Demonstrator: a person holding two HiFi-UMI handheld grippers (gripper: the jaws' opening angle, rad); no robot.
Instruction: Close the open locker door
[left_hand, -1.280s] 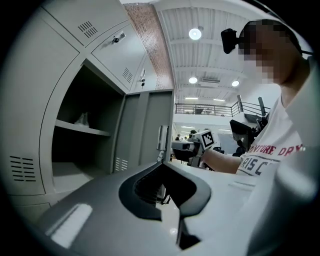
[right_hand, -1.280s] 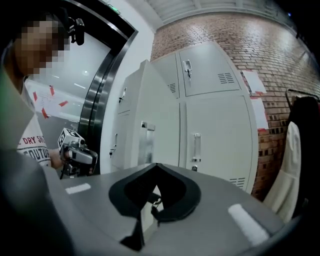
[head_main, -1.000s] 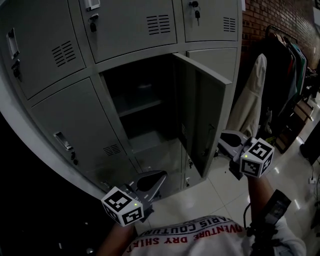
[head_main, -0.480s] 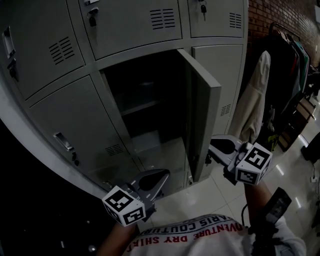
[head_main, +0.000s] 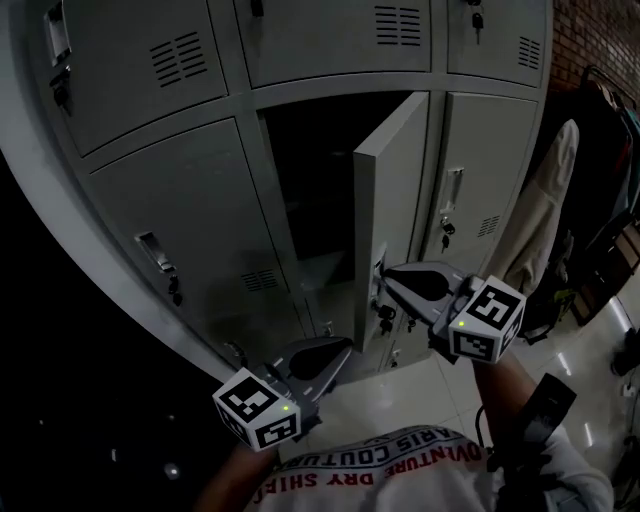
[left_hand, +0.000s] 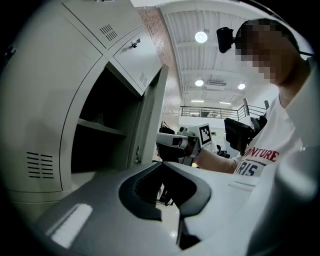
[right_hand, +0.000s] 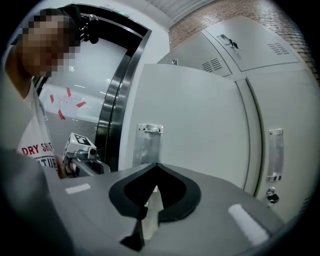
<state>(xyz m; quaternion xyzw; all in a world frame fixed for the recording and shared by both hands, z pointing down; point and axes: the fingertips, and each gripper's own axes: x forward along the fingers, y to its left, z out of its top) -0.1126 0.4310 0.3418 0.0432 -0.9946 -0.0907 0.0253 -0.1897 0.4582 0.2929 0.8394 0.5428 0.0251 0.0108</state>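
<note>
Shirt cloth (head_main: 400, 458), white with red letters, lies along the bottom edge of the head view. Just above it, at the lower left, the left gripper (head_main: 338, 348) points up toward the lockers. Its jaws are pressed together at the tips and hold nothing. It is well apart from the door.

A little higher, right of centre, the right gripper (head_main: 385, 272) reaches to the lower part of the locker door (head_main: 395, 190). Its jaws are also pressed together and empty. In the right gripper view its tips stand just before the outer face of the door (right_hand: 200, 120), below a metal handle plate (right_hand: 149, 145). I cannot tell if they really touch it.

The door stands about half open in the middle of the frame, hinged on its right side, with its free edge toward the camera. Left of it is the dark opening of the locker (head_main: 305, 170), and the left gripper view shows a shelf (left_hand: 97, 127) inside.

Closed lockers (head_main: 190, 210) surround it. At the far right hang clothes (head_main: 545, 215), and a brick wall (head_main: 600, 30) shows in the upper right corner.
</note>
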